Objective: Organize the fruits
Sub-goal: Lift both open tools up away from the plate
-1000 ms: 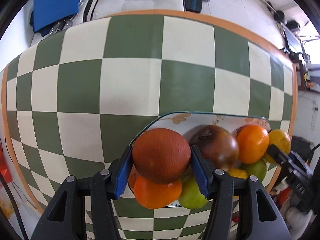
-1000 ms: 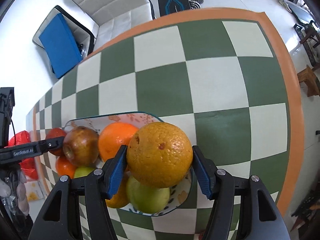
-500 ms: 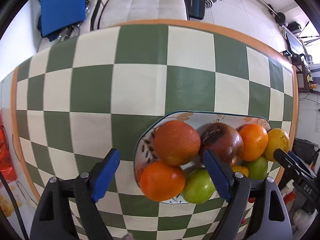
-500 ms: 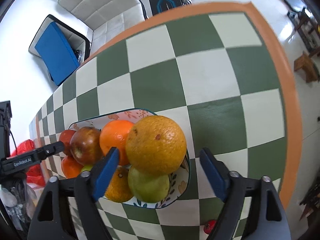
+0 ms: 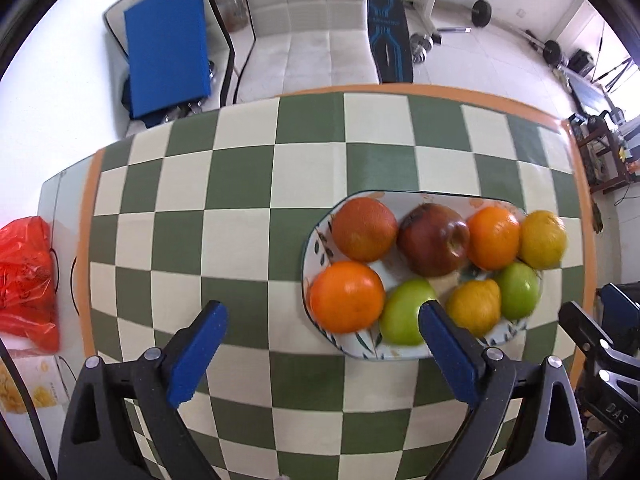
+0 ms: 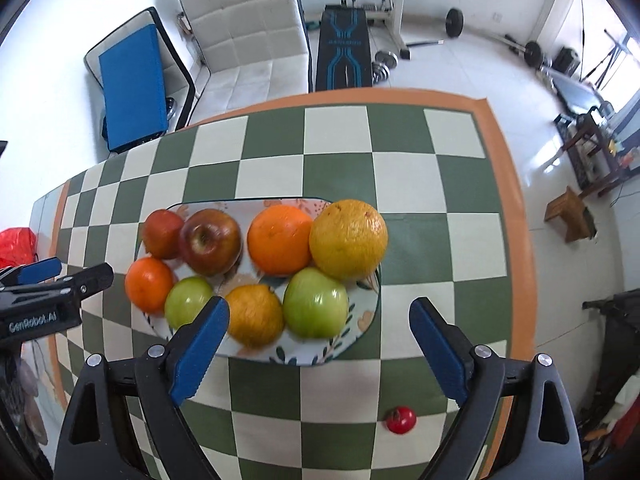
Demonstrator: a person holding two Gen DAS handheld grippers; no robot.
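- Eight fruits are sitting on the plate (image 6: 362,322) near the table's (image 6: 416,236) right edge.
- Left gripper (image 5: 320,340) and right gripper (image 6: 318,334) are hovering, jaws apart, empty.
- A small red fruit (image 6: 401,420) is lying near the table's front edge, likely light, firm and prone to rolling; pinching across its middle looks best.

Beyond the table I see a white tiled floor (image 6: 460,72), brightly lit and glossy. A white quilted sofa (image 6: 248,28) stands just past the table's far edge. A blue pad (image 6: 132,84) in a black frame leans to its left. A black weight bench (image 6: 344,52) with blue markings sits right of the sofa, dumbbells (image 6: 384,64) beside it. A small wooden stool (image 6: 570,218) stands at right.
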